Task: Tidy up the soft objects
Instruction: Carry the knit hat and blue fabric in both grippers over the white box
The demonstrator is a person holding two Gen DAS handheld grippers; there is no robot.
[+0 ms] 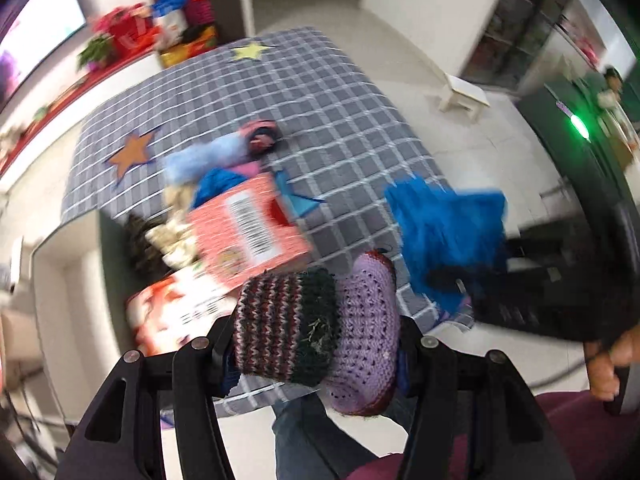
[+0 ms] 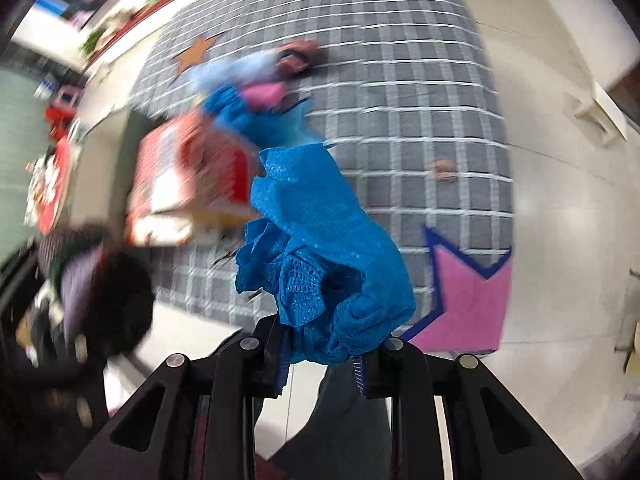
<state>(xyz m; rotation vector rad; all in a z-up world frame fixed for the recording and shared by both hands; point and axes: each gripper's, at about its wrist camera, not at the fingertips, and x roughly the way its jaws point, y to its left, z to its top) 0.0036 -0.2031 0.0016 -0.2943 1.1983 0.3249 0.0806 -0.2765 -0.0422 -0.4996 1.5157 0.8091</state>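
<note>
Left tool [image 1: 316,354] clamping knit hats [image 1: 320,332], right tool [image 2: 320,354] gripping blue mesh [image 2: 324,264] (over mat edge [image 2: 208,304])

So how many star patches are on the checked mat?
3 for certain: a yellow star at the mat's far end, an orange star towards its left edge, a pink star at its near right. A blue pointed patch by the box may be a fourth, partly hidden.

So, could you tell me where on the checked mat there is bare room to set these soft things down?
The checked mat lies bare on its right half, between the yellow star and the pink star, apart from one small blurred item. The left side is crowded: the orange box and a pile of soft items.
</note>
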